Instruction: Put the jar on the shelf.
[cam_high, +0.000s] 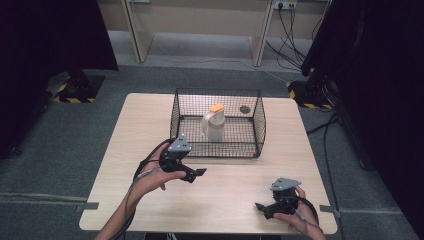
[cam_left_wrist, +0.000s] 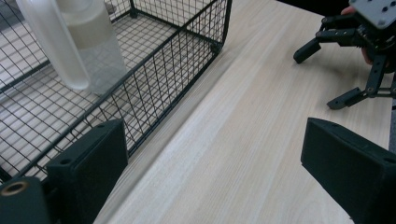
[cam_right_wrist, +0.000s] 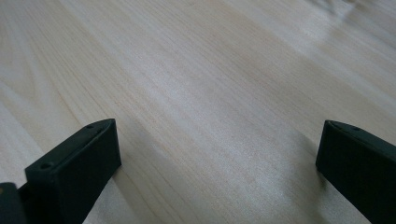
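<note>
A black wire basket (cam_high: 220, 149) stands on the far middle of the wooden table (cam_high: 145, 125). Inside it is a translucent white jug (cam_high: 215, 126) with an orange lid, upright. My left gripper (cam_high: 197, 175) hovers just in front of the basket's near left corner, open and holding nothing. In the left gripper view its jaws (cam_left_wrist: 215, 158) stand wide apart over bare wood, with the basket (cam_left_wrist: 154, 79) and jug (cam_left_wrist: 79, 42) to the left. My right gripper (cam_high: 261, 210) is near the table's front right edge, open and holding nothing; its jaws (cam_right_wrist: 215, 154) spread over bare tabletop.
A small dark round object (cam_high: 245, 109) lies in the basket's back right corner. The right gripper (cam_left_wrist: 315, 80) appears open at the upper right of the left gripper view. Dark curtains and stand bases flank the table; desk legs and cables are behind it.
</note>
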